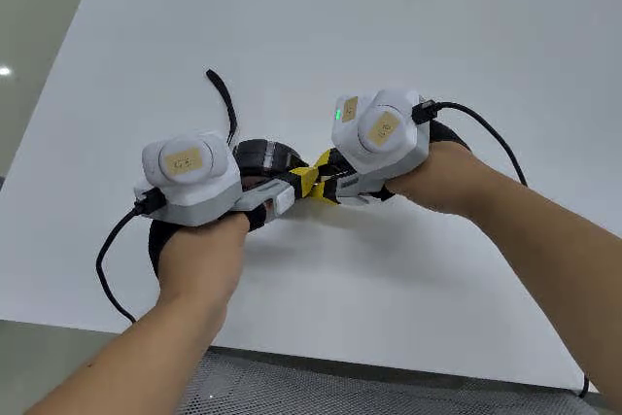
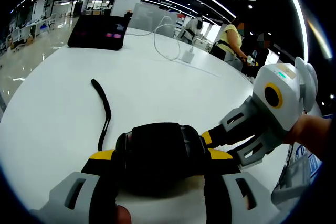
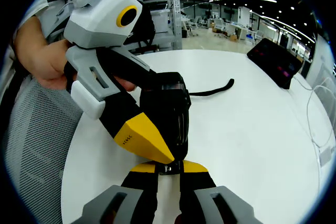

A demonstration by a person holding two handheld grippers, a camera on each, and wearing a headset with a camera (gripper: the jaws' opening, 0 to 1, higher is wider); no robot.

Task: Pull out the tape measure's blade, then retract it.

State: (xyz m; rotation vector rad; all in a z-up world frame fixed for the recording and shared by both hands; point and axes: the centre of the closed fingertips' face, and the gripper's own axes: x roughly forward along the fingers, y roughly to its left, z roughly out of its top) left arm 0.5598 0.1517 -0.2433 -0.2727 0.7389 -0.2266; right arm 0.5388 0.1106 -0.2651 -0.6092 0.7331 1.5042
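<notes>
Head view: the tape measure sits on the white desk, with the left gripper at its near side and the right gripper just to its right. Its strap trails off behind it.

Left gripper view: the left gripper clamps the case by both flanks.

Right gripper view: the right gripper's jaws are pressed together on the blade hook at the case's mouth.

The pull-out looks about to begin, since no blade is drawn yet. Next, the right gripper should draw straight away from the tape measure while the left gripper holds it firm
</notes>
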